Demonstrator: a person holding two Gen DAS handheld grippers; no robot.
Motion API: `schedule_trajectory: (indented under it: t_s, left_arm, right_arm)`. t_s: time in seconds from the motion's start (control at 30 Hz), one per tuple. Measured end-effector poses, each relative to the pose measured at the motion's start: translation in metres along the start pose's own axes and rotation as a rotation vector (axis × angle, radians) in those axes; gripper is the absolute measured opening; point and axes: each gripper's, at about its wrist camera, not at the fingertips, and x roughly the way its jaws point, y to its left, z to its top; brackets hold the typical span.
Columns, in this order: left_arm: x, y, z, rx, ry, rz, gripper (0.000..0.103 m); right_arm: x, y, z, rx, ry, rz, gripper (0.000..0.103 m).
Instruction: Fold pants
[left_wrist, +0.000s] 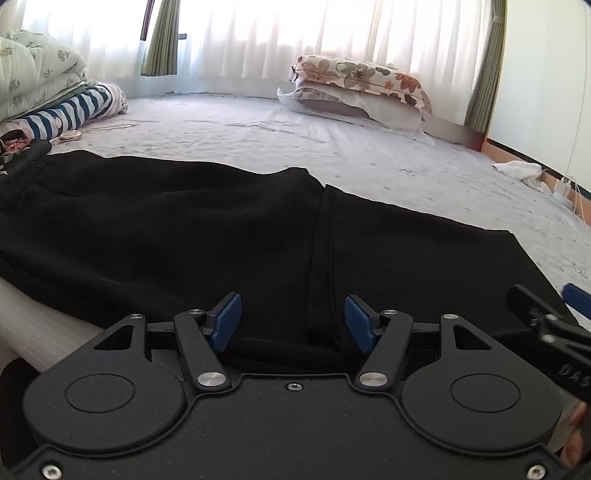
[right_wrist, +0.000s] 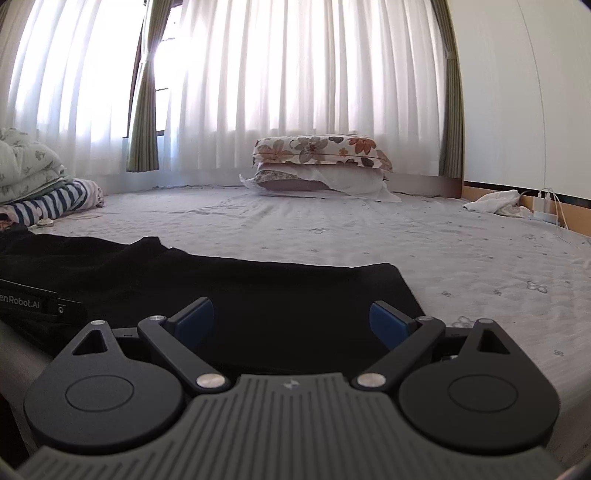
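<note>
One pair of black pants (left_wrist: 184, 229) lies flat along the near edge of a bed, its long axis running left to right across both wrist views. The waistband end sits at the far left, bunched and ribbed, and the leg end points right, finishing in a straight hem (right_wrist: 402, 284). A folded edge or seam crosses the fabric just ahead of the left gripper (left_wrist: 291, 325).

Both sets of tongs stand wide open with nothing clamped. The left gripper's blue pads (left_wrist: 227, 321) straddle the pants' near edge, cloth lying between them. The right gripper (right_wrist: 291, 325) hovers over the leg end near the hem, its pads spread over black fabric; whether they touch the cloth cannot be told. The two tools sit close, side by side.

Beyond the pants stretches a pale grey bedsheet (right_wrist: 369, 236) with a faint flower print, lightly wrinkled. Two stacked pillows (right_wrist: 321, 162), the top one floral, rest at the far side. Folded quilts (left_wrist: 33, 70) and a striped garment (left_wrist: 70, 110) pile up at far left. White sheer curtains (right_wrist: 295, 81) glow with daylight, flanked by olive drapes (right_wrist: 142, 122). A white cloth (right_wrist: 495, 203) and a charger (right_wrist: 545, 205) lie by the right wall.
</note>
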Motion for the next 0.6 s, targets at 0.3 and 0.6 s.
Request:
schedule_trajectory:
  t_s: [0.3,0.6]
  left_arm:
    - [0.004,-0.015,-0.002,0.028,0.028,-0.058,0.023]
    - [0.003,-0.004,0.000,-0.004,0.006,0.000,0.010]
  right_arm:
    - [0.014,0.030,-0.007,-0.044,0.062,0.030,0.098]
    - [0.015,0.037,-0.007,-0.038,0.074,0.059,0.098]
